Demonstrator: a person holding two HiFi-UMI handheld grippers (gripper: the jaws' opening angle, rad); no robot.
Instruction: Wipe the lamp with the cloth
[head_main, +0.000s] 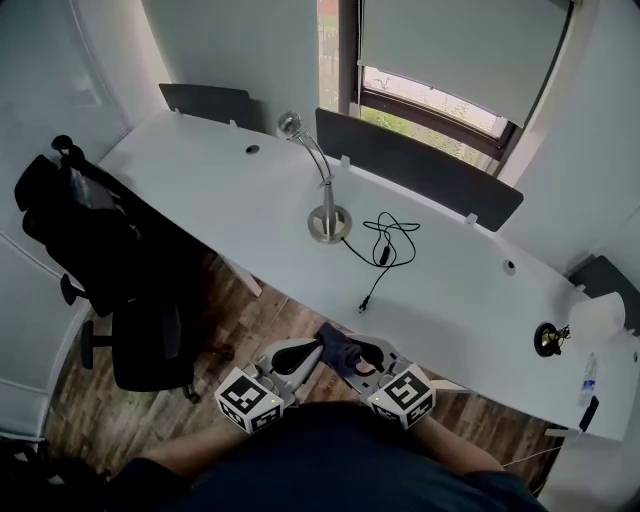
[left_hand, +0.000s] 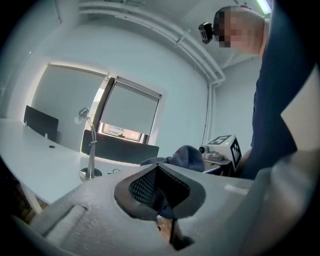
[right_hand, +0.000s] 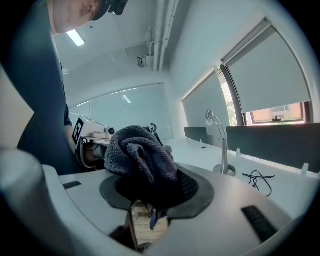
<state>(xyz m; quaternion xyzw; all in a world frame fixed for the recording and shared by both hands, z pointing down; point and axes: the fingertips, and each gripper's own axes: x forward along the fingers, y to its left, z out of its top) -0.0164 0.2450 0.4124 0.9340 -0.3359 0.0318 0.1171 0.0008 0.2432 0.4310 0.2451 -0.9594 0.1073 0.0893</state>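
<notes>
A chrome gooseneck lamp stands on the white desk, its round base at mid-desk and its head bent left; the lamp also shows in the left gripper view and the lamp in the right one. Both grippers hang below the desk's front edge, close to my body. My right gripper is shut on a bunched dark blue cloth. My left gripper is shut, its tips right beside the cloth.
A black cable lies coiled right of the lamp base. Dark partition panels line the desk's far edge below the window. A black office chair with a jacket stands left. A small dark round object and a bottle sit far right.
</notes>
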